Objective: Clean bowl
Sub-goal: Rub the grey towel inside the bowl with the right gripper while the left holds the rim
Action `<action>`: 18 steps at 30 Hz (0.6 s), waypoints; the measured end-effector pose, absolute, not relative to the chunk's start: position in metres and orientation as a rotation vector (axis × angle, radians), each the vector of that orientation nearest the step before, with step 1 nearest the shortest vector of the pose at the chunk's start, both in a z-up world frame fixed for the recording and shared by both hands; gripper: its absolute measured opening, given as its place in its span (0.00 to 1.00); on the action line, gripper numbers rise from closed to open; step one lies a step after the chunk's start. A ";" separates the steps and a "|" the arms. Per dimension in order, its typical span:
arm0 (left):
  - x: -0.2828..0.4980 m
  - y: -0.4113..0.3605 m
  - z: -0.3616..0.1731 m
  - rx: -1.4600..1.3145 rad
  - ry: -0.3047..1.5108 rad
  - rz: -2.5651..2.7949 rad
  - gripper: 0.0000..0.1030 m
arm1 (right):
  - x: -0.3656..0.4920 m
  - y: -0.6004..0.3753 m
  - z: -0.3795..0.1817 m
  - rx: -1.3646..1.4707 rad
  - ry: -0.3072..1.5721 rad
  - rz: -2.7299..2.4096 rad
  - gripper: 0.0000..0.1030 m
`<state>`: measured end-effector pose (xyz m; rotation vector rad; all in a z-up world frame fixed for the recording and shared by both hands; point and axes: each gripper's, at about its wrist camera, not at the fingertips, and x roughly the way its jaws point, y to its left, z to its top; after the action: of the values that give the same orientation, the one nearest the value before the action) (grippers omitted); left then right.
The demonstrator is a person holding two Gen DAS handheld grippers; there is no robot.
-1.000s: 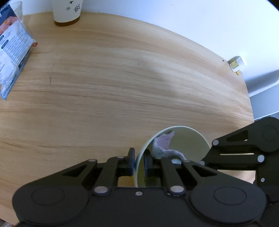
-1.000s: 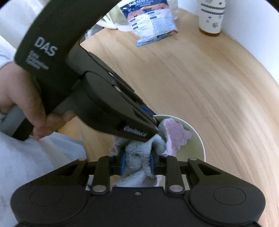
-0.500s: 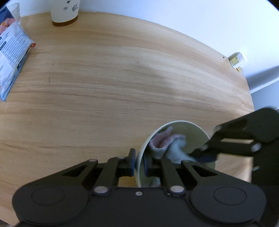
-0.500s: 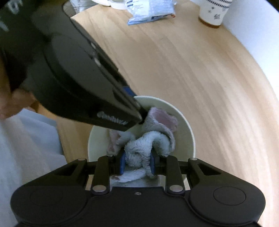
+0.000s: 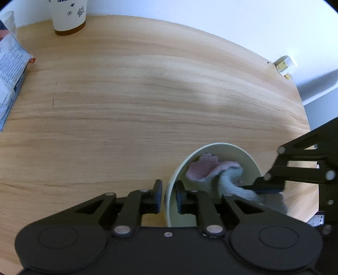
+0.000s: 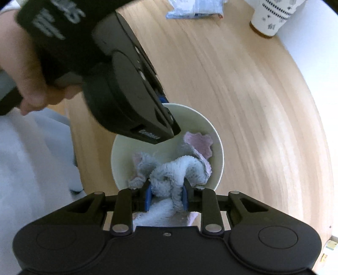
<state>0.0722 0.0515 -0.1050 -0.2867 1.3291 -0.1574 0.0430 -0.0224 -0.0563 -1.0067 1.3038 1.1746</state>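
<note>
A pale green bowl (image 5: 249, 165) sits near the front edge of the round wooden table; it also shows in the right wrist view (image 6: 217, 156). My left gripper (image 5: 169, 195) is shut on the bowl's near rim, one finger outside and one inside. My right gripper (image 6: 165, 195) is shut on a grey and pink cloth (image 6: 179, 167) and presses it into the bowl. The cloth also shows in the left wrist view (image 5: 213, 171), with the right gripper's fingers (image 5: 262, 187) reaching in from the right.
A patterned paper cup (image 5: 67, 17) stands at the table's far edge, also seen in the right wrist view (image 6: 272, 17). A printed packet (image 5: 10, 69) lies at the far left. A small white and yellow object (image 5: 285, 65) sits at the table's right edge. The table (image 5: 147, 95) is light wood.
The cloth has shifted around inside the bowl and the right gripper has moved with it. The left gripper keeps its hold on the rim.
</note>
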 end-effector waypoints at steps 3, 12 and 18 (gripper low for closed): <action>0.073 0.051 -0.105 -0.284 1.334 -0.160 0.12 | 0.042 -0.021 -0.066 -1.016 1.306 1.173 0.30; 0.078 0.051 -0.104 -0.270 1.356 -0.163 0.12 | 0.036 -0.024 -0.071 -0.966 1.252 1.140 0.30; 0.079 0.051 -0.107 -0.276 1.353 -0.175 0.12 | 0.037 -0.039 -0.043 -0.953 1.194 1.105 0.30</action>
<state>0.0794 0.0506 -0.1071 -0.2761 1.3533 -0.1750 0.0369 -0.0388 -0.0430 -0.9530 1.1938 1.1048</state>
